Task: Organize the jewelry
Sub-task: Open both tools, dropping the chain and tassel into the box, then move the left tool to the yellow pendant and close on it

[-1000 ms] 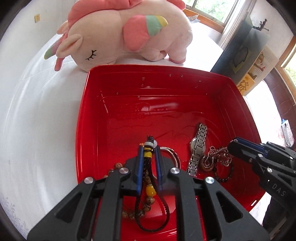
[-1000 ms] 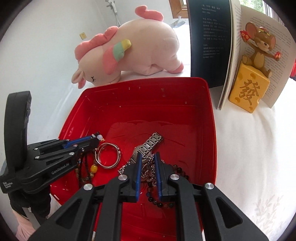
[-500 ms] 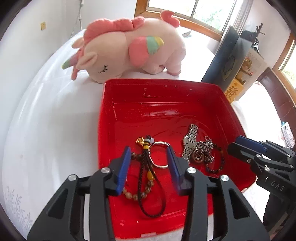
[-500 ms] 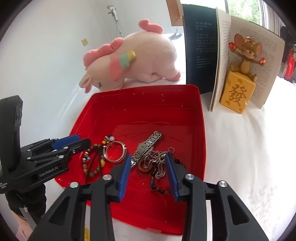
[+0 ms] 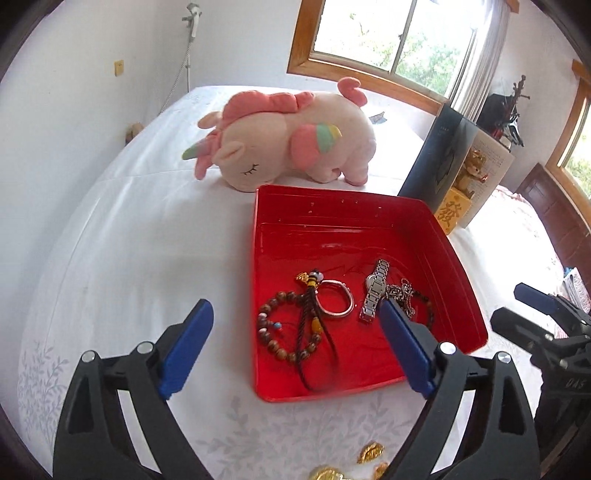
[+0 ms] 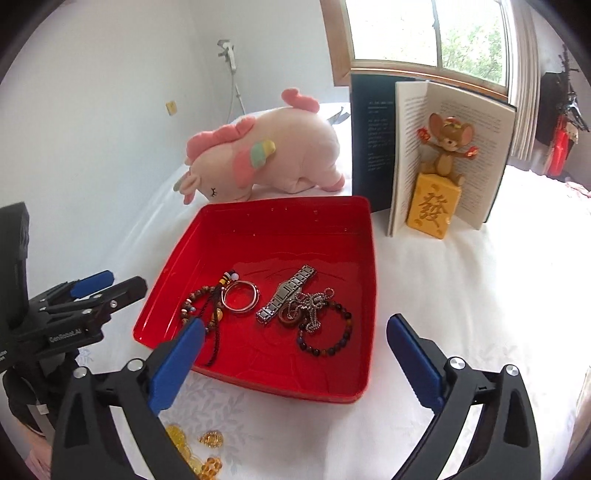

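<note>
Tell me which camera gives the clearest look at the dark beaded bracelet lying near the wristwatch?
The right wrist view. There the dark beaded bracelet shows as a full open loop on the red tray, beside the wristwatch. In the left wrist view the left claw's blue finger hides much of the bracelet, leaving only an arc.

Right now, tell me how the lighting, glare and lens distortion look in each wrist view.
Left wrist view: strong fisheye bend with dark corners; the window is blown out, and the red tray floor carries glossy glare. Right wrist view: same barrel distortion; its window is overexposed, the white bedsheet is nearly washed out, the watch stays sharp.
</note>
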The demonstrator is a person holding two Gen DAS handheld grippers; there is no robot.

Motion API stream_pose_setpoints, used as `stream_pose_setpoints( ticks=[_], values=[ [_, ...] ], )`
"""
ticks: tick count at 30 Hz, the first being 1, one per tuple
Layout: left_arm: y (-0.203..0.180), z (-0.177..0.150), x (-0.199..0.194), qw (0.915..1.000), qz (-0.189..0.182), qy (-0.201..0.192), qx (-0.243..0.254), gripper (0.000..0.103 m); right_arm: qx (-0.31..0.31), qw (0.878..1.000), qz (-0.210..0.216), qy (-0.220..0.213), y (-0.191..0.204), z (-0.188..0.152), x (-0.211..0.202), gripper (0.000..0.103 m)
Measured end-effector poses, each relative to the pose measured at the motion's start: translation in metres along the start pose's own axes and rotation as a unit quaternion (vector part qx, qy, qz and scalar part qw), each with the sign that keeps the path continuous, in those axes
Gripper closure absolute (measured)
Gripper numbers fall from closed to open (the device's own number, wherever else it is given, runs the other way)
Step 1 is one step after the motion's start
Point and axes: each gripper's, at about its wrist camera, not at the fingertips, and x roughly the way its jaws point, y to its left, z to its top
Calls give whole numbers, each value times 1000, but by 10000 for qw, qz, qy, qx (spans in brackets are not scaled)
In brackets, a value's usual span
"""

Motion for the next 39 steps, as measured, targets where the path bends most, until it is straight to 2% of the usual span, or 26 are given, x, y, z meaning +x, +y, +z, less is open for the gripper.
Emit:
stream_pose_setpoints(
  ticks=[11,32,36,39],
  values=[
    [7,-24,-30,9998,112,-151,25,9,83,9999,19,-108,1,-21,-22,4],
    [-15,-91,-58,9993,31,-153,331,9,85,9998,127,-160,8,-82,-44,4],
    [-12,-103,-59,9996,-10,-18,292,9,89,9998,121,-152,11,-97,-49,4],
    [-8,-110,-53,9991,-190,292,242,9,59,9998,153,-117,14,-109,-52,4]
  ],
)
